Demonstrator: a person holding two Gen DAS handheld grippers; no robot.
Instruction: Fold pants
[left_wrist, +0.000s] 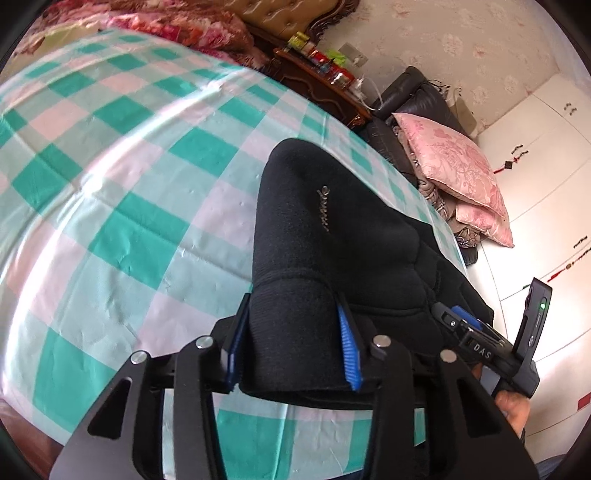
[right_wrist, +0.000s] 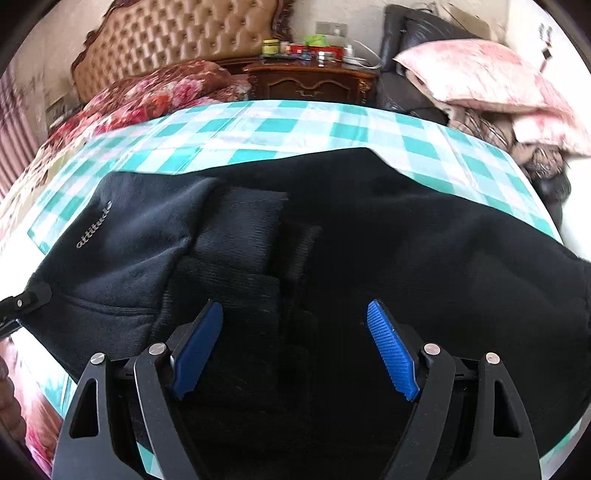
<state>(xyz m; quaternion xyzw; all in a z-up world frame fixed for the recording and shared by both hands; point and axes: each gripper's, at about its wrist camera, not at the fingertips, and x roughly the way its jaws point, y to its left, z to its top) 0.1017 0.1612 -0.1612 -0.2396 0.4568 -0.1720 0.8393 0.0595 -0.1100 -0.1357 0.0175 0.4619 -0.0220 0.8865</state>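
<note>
Black pants (left_wrist: 325, 229) lie on a teal-and-white checked sheet (left_wrist: 110, 192), with pale lettering on one folded part. My left gripper (left_wrist: 291, 299) is shut on a bunched ribbed edge of the pants, and the cloth fills the gap between its blue pads (left_wrist: 349, 347). In the right wrist view the pants (right_wrist: 424, 240) spread wide across the bed, with folded layers heaped at centre left. My right gripper (right_wrist: 294, 304) hovers over that heap, open wide with its pads clear of the cloth. It also shows at the right edge of the left wrist view, as the right gripper (left_wrist: 480, 332).
A floral blanket (right_wrist: 155, 92) and a tufted headboard (right_wrist: 177, 37) lie beyond the sheet. A dark nightstand (right_wrist: 314, 81) with small items stands at the back. A pink pillow (left_wrist: 450, 166) rests on a dark sofa to the right. White cupboards (left_wrist: 546, 147) line the wall.
</note>
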